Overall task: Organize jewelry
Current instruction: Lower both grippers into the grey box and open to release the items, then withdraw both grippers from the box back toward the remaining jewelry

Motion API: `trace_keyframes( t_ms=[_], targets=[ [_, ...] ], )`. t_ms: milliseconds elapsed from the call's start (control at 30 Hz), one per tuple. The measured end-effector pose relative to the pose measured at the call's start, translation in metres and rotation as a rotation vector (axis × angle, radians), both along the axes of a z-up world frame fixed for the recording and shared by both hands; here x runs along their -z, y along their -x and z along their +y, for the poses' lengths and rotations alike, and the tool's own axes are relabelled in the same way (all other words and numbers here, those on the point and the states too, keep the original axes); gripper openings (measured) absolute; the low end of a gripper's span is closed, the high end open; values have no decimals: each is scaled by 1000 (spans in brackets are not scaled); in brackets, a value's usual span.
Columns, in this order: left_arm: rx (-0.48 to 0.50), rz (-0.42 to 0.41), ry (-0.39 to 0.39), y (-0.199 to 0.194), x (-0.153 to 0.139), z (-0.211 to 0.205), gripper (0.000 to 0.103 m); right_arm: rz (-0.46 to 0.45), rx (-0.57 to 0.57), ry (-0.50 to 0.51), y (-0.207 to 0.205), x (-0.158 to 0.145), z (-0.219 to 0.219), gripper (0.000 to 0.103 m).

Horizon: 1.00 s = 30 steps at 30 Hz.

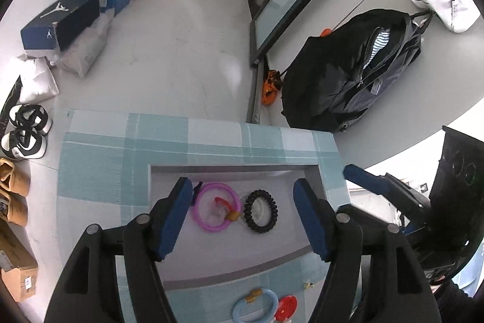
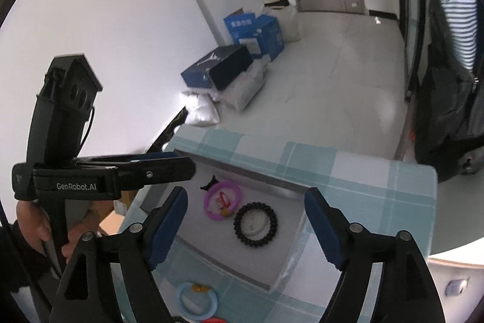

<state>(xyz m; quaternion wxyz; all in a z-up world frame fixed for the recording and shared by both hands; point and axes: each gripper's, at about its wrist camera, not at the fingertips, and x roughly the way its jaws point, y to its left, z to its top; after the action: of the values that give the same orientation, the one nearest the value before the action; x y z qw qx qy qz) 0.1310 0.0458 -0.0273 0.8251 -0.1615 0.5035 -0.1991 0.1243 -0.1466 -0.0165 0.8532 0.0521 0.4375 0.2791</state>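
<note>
Jewelry in the tray (image 1: 157, 171): pink ring (image 1: 216, 206), then black coil (image 1: 260, 211), touching. Blue ring (image 1: 255, 306) waits on the tabletop (nearest the left tongs (image 1: 243, 215)). Both tongs, right tongs (image 2: 246, 223) included, gape wide, empty.

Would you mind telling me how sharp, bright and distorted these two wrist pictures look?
Left wrist view: sharp; strong fisheye bend curves the checked cloth, and a bright glare patch sits on the floor. Right wrist view: softer, the left gripper slightly blurred, the wall washed out; the black hair tie stays readable.
</note>
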Motion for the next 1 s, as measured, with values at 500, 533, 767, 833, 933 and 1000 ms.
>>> trace_keyframes(
  t_ms=[500, 533, 767, 833, 933, 1000],
  targets=[
    [-115, -122, -160, 58, -20, 6, 65, -98, 116, -55, 56, -23, -26, 97],
    [-123, -121, -170, 63, -20, 6, 65, -99, 117, -56, 59, -23, -27, 97],
    [-135, -94, -207, 97, -7, 0, 65, -86, 116, -42, 90, -17, -30, 97],
    [-138, -78, -196, 105, -4, 0, 65, -85, 118, -27, 99, -12, -30, 97],
    [-147, -71, -205, 116, -1, -1, 65, -70, 124, 5, 112, -1, -30, 97],
    [-139, -63, -224, 117, 1, -4, 65, -41, 129, 20, 118, 7, -29, 97]
  ],
)
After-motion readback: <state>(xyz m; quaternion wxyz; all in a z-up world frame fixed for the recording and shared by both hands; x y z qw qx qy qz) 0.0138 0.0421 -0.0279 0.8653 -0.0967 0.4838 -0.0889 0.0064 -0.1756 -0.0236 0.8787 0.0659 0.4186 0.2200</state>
